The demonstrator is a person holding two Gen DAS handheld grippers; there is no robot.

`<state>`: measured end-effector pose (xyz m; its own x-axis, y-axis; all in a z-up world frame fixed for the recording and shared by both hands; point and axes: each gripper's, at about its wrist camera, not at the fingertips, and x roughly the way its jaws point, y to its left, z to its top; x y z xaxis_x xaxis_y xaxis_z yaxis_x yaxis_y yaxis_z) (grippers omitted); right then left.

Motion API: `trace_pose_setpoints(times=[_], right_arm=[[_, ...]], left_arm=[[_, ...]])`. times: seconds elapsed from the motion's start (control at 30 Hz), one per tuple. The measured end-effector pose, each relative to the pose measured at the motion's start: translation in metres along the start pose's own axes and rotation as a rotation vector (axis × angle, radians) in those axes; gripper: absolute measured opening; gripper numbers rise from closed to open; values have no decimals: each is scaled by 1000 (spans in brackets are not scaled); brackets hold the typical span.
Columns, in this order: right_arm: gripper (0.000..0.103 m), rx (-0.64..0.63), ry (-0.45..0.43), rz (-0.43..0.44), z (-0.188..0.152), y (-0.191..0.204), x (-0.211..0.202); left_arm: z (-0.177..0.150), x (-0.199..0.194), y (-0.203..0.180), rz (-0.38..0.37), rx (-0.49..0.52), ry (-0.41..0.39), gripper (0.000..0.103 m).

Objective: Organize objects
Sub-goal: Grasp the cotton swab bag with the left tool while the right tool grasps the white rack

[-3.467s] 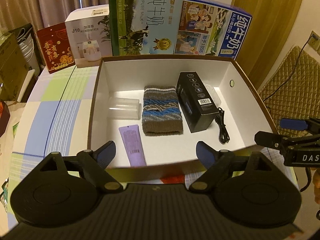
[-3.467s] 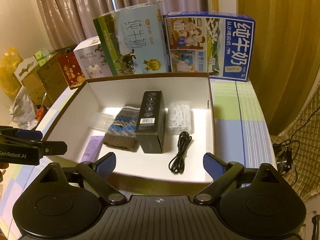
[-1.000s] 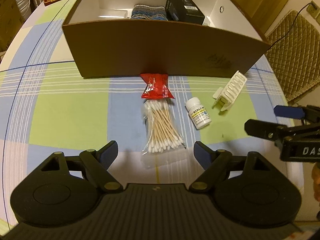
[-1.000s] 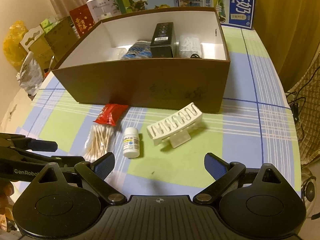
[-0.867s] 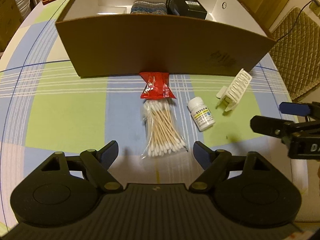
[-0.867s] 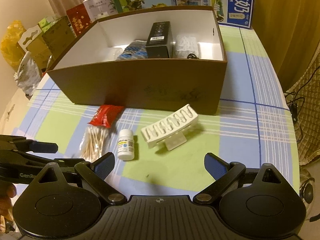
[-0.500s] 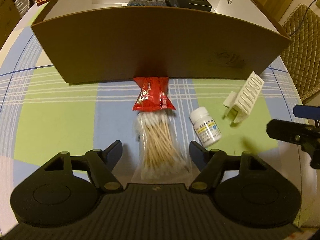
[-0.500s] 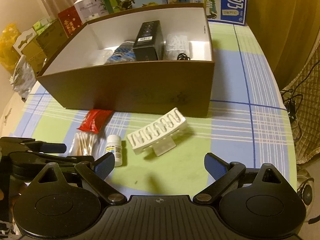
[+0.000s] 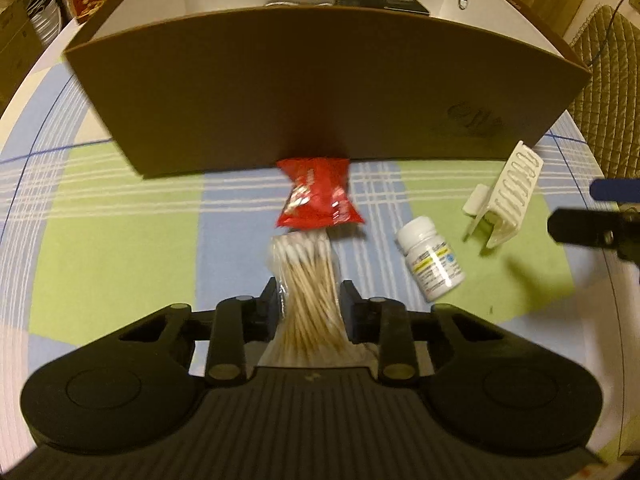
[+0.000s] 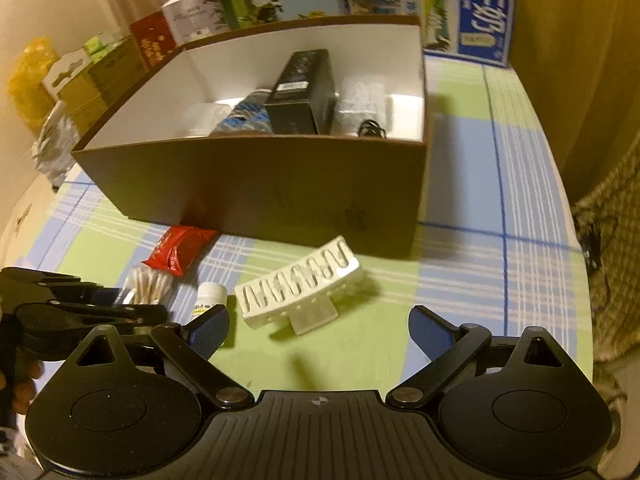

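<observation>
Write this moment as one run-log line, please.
left tongs: shut on clear bag of cotton swabs | right tongs: open, empty

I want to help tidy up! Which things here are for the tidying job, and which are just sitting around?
For the job:
- bag of cotton swabs, pinched in the left gripper
- red packet
- pill bottle
- white rack
- brown box
- right gripper, open

Just sitting around:
- milk cartons
- red gift box
</observation>
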<state>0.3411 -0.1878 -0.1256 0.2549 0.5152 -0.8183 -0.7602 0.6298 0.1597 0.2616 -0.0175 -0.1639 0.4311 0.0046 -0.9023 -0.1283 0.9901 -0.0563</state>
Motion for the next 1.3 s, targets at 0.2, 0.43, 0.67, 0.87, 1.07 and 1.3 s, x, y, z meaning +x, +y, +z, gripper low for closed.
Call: trace_pose_setpoints(times=[0.2, 0.43, 0.67, 0.87, 1.07, 1.3], right_arm=[[95, -153, -5, 71, 10, 4, 11], [101, -332, 34, 108, 15, 10, 32], [97, -370, 66, 76, 14, 14, 55], [82, -365, 70, 49, 13, 15, 55], [82, -286, 58, 44, 11, 13, 39], [82, -229, 22, 50, 12, 15, 15]], left_arm=[[-19, -10, 26, 42, -59, 9, 25], [-25, -19, 60, 96, -152, 19, 25], [-28, -22, 69, 112, -177, 17, 25], [-28, -20, 68, 113, -171, 20, 25], [-28, -21, 64, 103, -153, 26, 23], [-24, -28, 55, 71, -117, 26, 22]])
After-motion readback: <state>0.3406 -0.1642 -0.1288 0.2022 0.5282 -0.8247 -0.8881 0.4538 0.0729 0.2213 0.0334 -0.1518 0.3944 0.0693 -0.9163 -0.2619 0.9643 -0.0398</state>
